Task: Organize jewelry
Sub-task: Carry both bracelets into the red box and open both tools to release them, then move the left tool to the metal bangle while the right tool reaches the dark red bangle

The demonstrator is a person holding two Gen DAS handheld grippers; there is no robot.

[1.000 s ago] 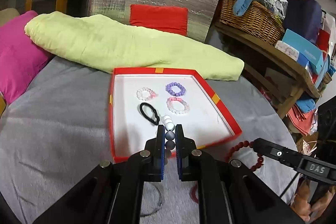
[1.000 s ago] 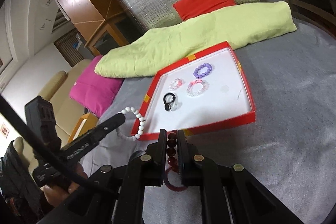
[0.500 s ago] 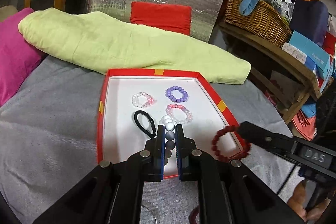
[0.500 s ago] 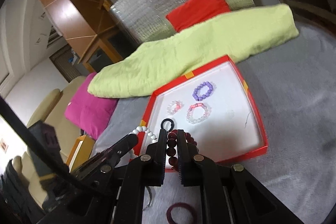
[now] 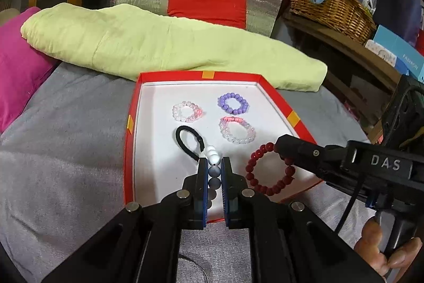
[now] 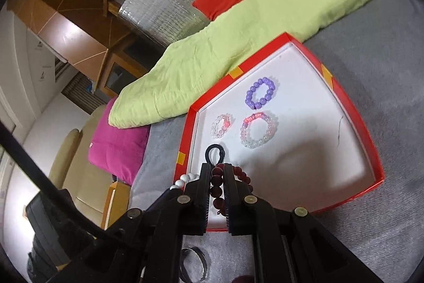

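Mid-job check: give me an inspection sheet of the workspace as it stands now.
Surface: grey cloth under a red tray.
Job's things: purple, two clear-pink bracelets and a black loop lie in the tray.
Clutter: metal bangle on the cloth outside the tray.
Grippers: left tool shut on white bead string; right tool shut on dark red bracelet, both over the tray.
Cables: black cable on the left tool.
Surroundings: green bedding, pink cushion, wicker basket.
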